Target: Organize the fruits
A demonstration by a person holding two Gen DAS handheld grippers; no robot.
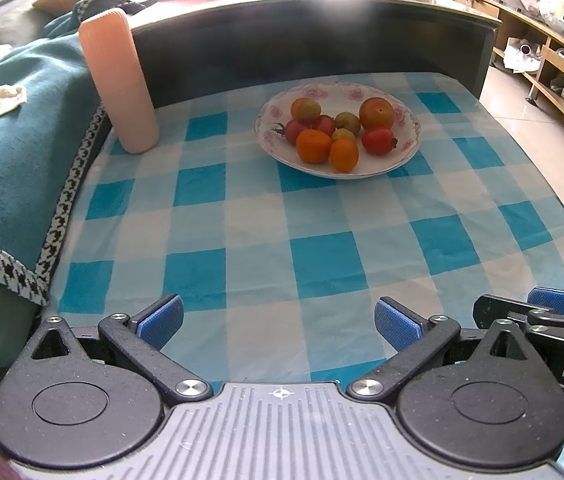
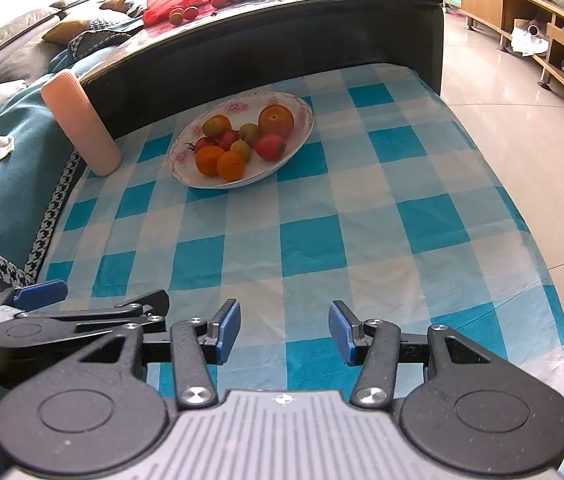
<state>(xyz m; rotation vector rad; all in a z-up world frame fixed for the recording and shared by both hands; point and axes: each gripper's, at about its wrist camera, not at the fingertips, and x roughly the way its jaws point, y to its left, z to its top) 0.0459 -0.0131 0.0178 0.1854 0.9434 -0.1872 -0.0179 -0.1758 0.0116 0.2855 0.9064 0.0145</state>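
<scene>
Small orange and red fruits [image 1: 331, 132] piled on a floral white ceramic plate [image 1: 401, 152] lie well ahead of both spread, empty grippers, left gripper [image 1: 278, 320] and right gripper [image 2: 285, 330] about equally near.

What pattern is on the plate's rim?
Pink flowers on the white plate; clearest in the left wrist view.

The tablecloth [image 1: 321, 240] has a check pattern of blue, light blue and white squares. The plate [image 1: 405, 148] is white with pink flowers on its rim. The fruits [image 1: 333, 132] in it are orange, red and yellow-green. The cylinder [image 1: 116, 80] is pale peach with fine ribs. The blanket [image 1: 22, 152] is dark teal with a black-and-white houndstooth border. The gripper pads [image 1: 395, 324] are blue.
</scene>
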